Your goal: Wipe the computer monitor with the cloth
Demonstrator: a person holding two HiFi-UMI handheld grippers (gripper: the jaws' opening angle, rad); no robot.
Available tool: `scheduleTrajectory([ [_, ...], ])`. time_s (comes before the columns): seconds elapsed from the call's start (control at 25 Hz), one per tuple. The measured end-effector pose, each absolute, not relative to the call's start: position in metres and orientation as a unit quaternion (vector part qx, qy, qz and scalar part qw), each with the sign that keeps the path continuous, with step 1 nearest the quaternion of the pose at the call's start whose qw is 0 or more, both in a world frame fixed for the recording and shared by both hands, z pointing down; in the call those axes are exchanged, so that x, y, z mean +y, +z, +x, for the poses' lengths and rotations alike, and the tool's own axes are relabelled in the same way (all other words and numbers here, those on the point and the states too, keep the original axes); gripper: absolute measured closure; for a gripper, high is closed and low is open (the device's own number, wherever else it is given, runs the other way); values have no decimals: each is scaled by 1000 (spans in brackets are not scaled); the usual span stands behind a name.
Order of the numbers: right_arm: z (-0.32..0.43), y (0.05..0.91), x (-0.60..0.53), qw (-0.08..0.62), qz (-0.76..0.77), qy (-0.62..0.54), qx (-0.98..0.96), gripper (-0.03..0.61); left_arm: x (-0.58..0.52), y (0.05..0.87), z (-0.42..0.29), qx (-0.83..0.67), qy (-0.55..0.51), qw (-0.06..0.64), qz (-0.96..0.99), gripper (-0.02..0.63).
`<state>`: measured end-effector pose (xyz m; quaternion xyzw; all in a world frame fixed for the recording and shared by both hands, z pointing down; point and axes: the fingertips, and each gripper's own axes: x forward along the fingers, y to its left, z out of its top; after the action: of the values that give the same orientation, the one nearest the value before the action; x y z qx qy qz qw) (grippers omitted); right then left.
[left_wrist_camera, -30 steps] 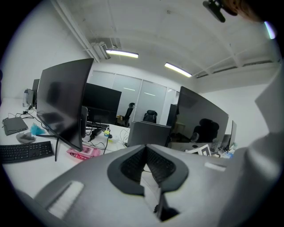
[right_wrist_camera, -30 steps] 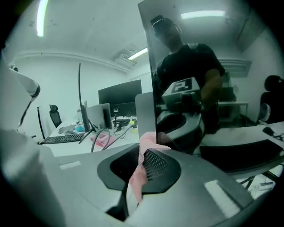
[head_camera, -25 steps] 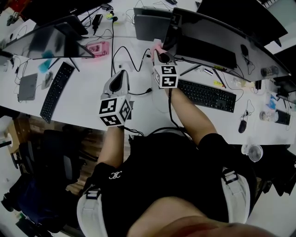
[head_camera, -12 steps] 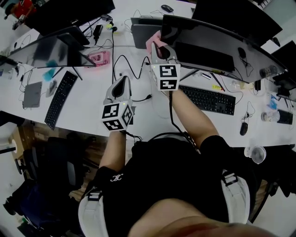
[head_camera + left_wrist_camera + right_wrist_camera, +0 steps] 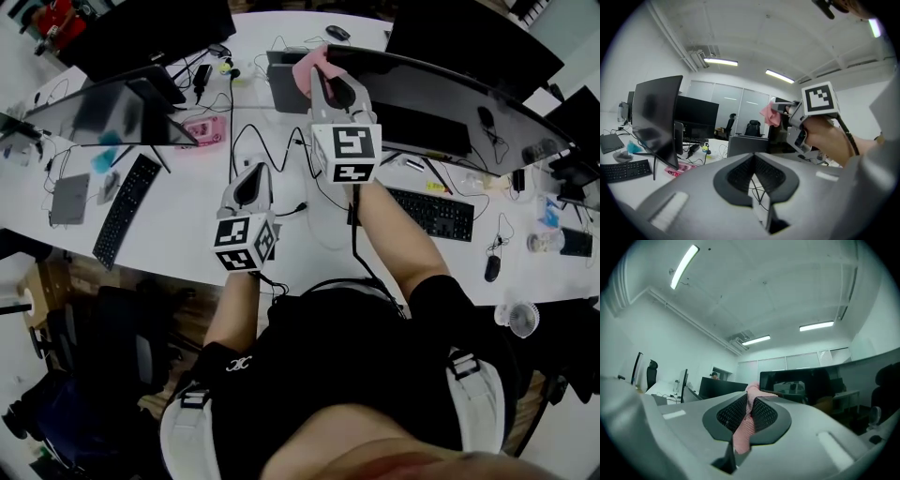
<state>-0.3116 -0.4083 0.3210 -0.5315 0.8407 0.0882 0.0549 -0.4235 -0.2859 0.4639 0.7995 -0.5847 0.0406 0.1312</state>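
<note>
A wide curved dark monitor (image 5: 441, 84) stands on the white desk (image 5: 187, 216). My right gripper (image 5: 328, 80) is raised at the monitor's upper left corner and is shut on a pink cloth (image 5: 305, 67), which bunches out past the fingertips against the screen's edge. In the right gripper view the cloth (image 5: 744, 425) hangs between the pads, with the dark screen (image 5: 806, 380) just ahead. My left gripper (image 5: 251, 178) hovers lower over the desk, shut on nothing. The left gripper view shows the cloth (image 5: 769, 115) held up by the right gripper (image 5: 785, 108).
A black keyboard (image 5: 427, 211) lies under the curved monitor, with a mouse (image 5: 491, 268) to its right. A second monitor (image 5: 103, 108) and keyboard (image 5: 122, 197) occupy the left. Cables (image 5: 272, 141), a pink object (image 5: 202, 128) and a grey box (image 5: 286, 80) lie between.
My right gripper has risen with the pink cloth from near the monitor's lower left to its upper left corner. The left gripper has hardly shifted.
</note>
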Motion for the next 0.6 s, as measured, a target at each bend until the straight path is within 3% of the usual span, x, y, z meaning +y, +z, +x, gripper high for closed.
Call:
scheduleTrajectory([
  [0.6, -233, 269, -370, 124, -578, 85, 802, 558, -291, 448, -382, -551, 36, 119, 825, 560],
])
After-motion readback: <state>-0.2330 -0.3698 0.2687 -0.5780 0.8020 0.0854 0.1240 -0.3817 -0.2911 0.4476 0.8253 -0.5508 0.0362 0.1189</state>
